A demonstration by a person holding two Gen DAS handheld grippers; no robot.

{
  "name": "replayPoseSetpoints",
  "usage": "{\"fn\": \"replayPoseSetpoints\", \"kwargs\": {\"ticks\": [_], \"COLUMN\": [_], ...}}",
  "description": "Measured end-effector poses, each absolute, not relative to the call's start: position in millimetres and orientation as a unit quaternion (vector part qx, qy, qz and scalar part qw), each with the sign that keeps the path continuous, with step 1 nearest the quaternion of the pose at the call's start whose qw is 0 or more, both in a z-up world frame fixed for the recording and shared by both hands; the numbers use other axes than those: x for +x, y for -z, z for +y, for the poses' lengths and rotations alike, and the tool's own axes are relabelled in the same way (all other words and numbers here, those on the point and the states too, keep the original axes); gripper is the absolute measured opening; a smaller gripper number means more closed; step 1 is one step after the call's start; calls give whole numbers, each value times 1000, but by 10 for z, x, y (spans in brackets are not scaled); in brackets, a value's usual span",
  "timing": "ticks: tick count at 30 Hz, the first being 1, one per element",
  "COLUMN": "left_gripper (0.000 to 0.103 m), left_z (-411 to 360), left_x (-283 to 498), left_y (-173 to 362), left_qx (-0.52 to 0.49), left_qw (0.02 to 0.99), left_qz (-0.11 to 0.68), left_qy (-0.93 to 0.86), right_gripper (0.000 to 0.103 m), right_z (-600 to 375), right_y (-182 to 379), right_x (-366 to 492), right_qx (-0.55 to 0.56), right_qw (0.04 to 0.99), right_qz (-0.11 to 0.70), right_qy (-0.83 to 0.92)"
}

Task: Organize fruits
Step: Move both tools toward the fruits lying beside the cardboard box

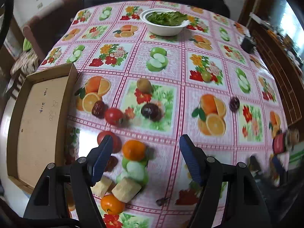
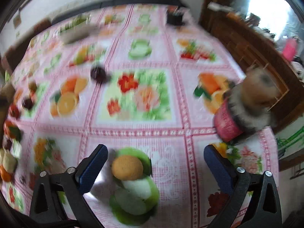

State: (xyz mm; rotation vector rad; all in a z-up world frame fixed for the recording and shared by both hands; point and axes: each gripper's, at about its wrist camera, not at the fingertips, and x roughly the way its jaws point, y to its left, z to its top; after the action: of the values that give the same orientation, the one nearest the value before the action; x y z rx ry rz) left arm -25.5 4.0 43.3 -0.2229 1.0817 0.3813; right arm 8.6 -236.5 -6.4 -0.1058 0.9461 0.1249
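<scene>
In the left wrist view my left gripper (image 1: pixel 145 159) is open above the table, over an orange tangerine (image 1: pixel 134 150). Around it lie a red tomato (image 1: pixel 114 115), another tomato (image 1: pixel 110 139) behind the left finger, a second tangerine (image 1: pixel 112 204), two pale cut chunks (image 1: pixel 126 190), a dark date (image 1: pixel 97 109), a kiwi (image 1: pixel 143 85) and dark plums (image 1: pixel 151 111) (image 1: pixel 234 104). In the blurred right wrist view my right gripper (image 2: pixel 155 163) is open and empty, with a round tan-orange fruit (image 2: pixel 127 167) on the cloth between its fingers.
An empty cardboard tray (image 1: pixel 72 79) sits at the table's left edge. A white bowl of greens (image 1: pixel 164 21) stands at the far side. A furry toy with a pink base (image 2: pixel 245 106) sits at the right edge. A small dark object (image 1: pixel 248 43) lies far right.
</scene>
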Motion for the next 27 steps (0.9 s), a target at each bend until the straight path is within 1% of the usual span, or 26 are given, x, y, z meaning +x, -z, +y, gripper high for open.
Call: {"fn": "replayPoseSetpoints", "kwargs": {"ticks": [1,3,6,7,9,10,12,14,18,21,27], "left_gripper": [72,72,72,72,72,72,72,72,72,72,72], "left_z": [27,10,6,-6,-18,-27,-84,-123,-80,-3,84], "left_x": [-353,-580,-904,-1014,-1187,-1264,-1407,-1552,-1753,-1859,-1841], "left_y": [-428,-461,-578,-627,-710,-756,-846,-944,-1058,-1103,-1075], "left_qx": [-101,-88,-84,-77,-67,-64,-55,-46,-44,-55,-65], "left_qw": [841,854,867,871,873,875,882,890,898,900,899], "left_qz": [502,484,461,456,450,448,438,420,400,388,388], "left_qy": [-176,-170,-168,-167,-176,-173,-164,-173,-180,-191,-193], "right_gripper": [99,98,98,98,99,102,103,103,103,103,103], "right_z": [-2403,-2372,-2347,-2347,-2285,-2235,-2102,-1979,-1885,-1780,-1658], "right_y": [-12,-168,-557,-780,-1125,-1335,-1689,-1833,-1700,-1475,-1276], "right_x": [3,-160,-504,-686,-911,-1050,-1269,-1418,-1612,-1580,-1484], "right_qx": [-10,28,92,111,98,75,25,-11,-32,-47,-68], "right_qw": [896,901,896,899,909,920,939,945,943,933,926], "right_qz": [437,412,387,370,348,333,306,288,303,335,353], "right_qy": [-82,-133,-195,-207,-207,-191,-158,-152,-137,-125,-113]}}
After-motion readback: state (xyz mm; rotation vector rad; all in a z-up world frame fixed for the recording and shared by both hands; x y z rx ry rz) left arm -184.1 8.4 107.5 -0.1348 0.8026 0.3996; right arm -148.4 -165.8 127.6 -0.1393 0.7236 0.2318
